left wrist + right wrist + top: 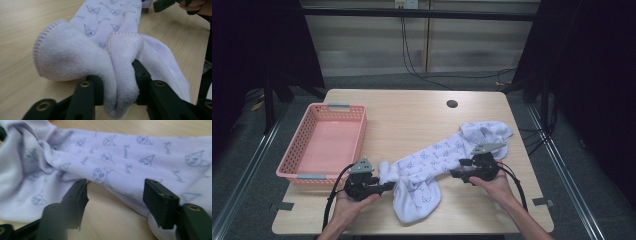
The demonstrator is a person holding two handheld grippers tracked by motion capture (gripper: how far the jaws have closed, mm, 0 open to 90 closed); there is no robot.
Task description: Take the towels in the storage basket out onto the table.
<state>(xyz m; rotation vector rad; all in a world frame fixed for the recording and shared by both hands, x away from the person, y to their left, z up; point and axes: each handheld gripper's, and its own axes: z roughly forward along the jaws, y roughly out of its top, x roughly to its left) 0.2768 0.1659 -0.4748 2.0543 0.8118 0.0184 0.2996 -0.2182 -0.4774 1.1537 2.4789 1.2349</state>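
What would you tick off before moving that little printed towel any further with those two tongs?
1. Left tongs pinching a fold of the towel: ok, cloth is squeezed between the jaws.
2. Right tongs gripping the towel: not ok, the jaws stand apart at its edge.
3. Towel fully on the table: ok.
4. Pink basket has room: ok, nothing lies in it.
5. Towel spread flat: not ok, it is bunched and twisted.
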